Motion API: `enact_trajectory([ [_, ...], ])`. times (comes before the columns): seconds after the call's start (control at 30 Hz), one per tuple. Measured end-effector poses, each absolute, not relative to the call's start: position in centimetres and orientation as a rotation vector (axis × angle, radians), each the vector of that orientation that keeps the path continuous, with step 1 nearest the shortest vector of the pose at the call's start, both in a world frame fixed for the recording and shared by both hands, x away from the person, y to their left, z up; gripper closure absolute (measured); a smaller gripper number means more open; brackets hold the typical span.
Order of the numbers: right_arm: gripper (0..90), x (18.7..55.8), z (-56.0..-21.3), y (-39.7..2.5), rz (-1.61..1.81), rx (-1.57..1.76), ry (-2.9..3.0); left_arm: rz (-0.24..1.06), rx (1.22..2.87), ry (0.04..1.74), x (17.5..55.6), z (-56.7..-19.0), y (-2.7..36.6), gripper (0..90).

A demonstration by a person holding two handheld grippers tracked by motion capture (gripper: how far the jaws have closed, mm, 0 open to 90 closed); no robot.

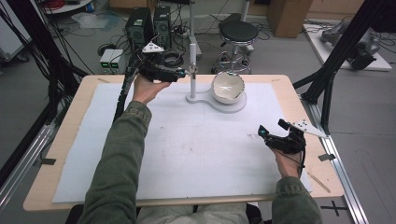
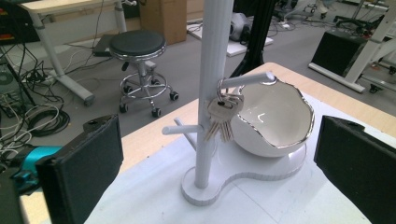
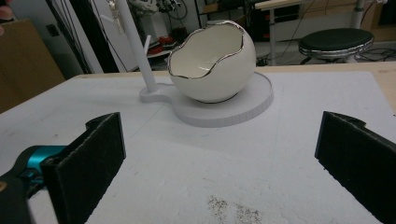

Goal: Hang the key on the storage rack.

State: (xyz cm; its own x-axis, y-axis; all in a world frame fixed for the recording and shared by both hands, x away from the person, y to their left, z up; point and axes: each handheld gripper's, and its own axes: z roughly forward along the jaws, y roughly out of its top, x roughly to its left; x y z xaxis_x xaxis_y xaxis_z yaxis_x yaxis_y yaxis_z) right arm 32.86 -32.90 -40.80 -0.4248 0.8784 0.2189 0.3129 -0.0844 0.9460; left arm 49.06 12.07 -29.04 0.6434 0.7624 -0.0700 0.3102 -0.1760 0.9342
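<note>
We judge the hanging done: the keys (image 2: 223,116) dangle from a peg of the white stand (image 2: 212,93), straight ahead between our left gripper (image 2: 219,170) jaws, which are wide apart and empty. Our right gripper (image 3: 219,168), jaws also apart, faces the egg-shaped bowl (image 3: 212,63).

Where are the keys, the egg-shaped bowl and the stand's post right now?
keys (image 2: 223,116): left gripper view, on the hanging key blades.
egg-shaped bowl (image 3: 219,70): right gripper view, on its white outer wall.
post (image 2: 212,84): left gripper view, on the upright's middle.
</note>
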Motion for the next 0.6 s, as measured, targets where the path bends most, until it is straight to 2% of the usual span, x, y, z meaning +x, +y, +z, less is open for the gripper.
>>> enact_trajectory([
  [0.6, 0.7, 32.9, -40.9, -32.7, 1.52, 1.287, 1.724, 0.506, 1.757, 0.911, 47.3, -30.8, 14.6, 1.6],
])
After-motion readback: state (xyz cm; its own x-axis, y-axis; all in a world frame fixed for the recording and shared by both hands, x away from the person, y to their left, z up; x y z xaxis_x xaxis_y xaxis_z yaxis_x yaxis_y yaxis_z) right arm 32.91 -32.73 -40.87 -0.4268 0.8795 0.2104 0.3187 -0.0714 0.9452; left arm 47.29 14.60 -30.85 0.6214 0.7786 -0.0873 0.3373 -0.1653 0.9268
